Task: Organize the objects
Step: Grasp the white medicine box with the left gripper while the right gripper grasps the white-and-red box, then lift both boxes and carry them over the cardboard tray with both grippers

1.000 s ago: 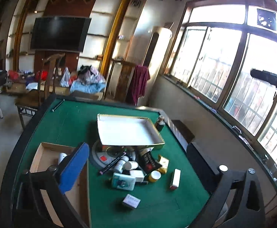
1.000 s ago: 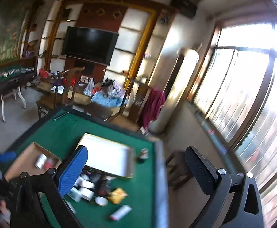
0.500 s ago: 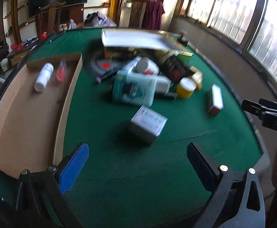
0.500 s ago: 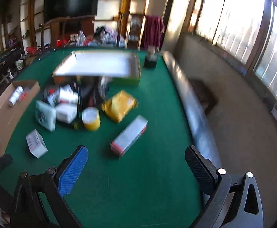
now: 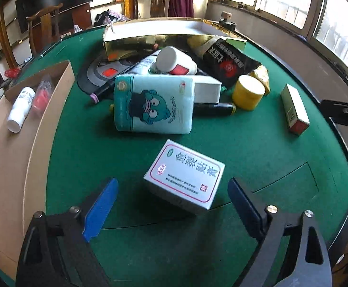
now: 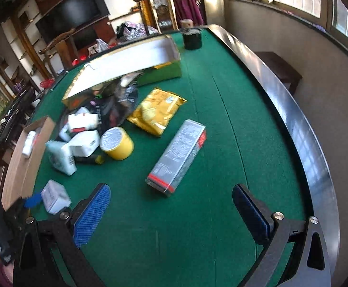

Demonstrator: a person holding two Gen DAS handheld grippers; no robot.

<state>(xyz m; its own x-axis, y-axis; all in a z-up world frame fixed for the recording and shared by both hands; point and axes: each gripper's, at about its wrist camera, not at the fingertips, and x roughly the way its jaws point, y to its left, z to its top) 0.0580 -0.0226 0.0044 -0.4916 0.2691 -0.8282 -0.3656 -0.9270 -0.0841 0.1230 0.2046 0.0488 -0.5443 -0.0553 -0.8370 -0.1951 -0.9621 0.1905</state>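
My left gripper [image 5: 171, 205] is open, just short of a small white medicine box [image 5: 184, 175] lying on the green table. Behind it a pile holds a teal tissue pack [image 5: 153, 104], a yellow jar [image 5: 248, 92], a white bottle [image 5: 176, 61] and a black packet [image 5: 231, 62]. My right gripper [image 6: 171, 210] is open and empty, close above a long silver and red box [image 6: 177, 159]. A yellow snack bag [image 6: 157, 111] lies beyond it. The cardboard box [image 5: 9, 153] at the left holds a white bottle [image 5: 21, 106] and a red item [image 5: 41, 94].
A gold-sided open box [image 5: 154, 33] leans over the pile at the back. A dark jar [image 6: 192, 37] stands at the far edge. The table [image 6: 221, 119] has a raised metal rim [image 6: 300, 129] on the right. Chairs and shelves stand beyond.
Both grippers have dropped from a high, far view to close above the table. The left closed in on the white medicine box, the right on the long silver box.
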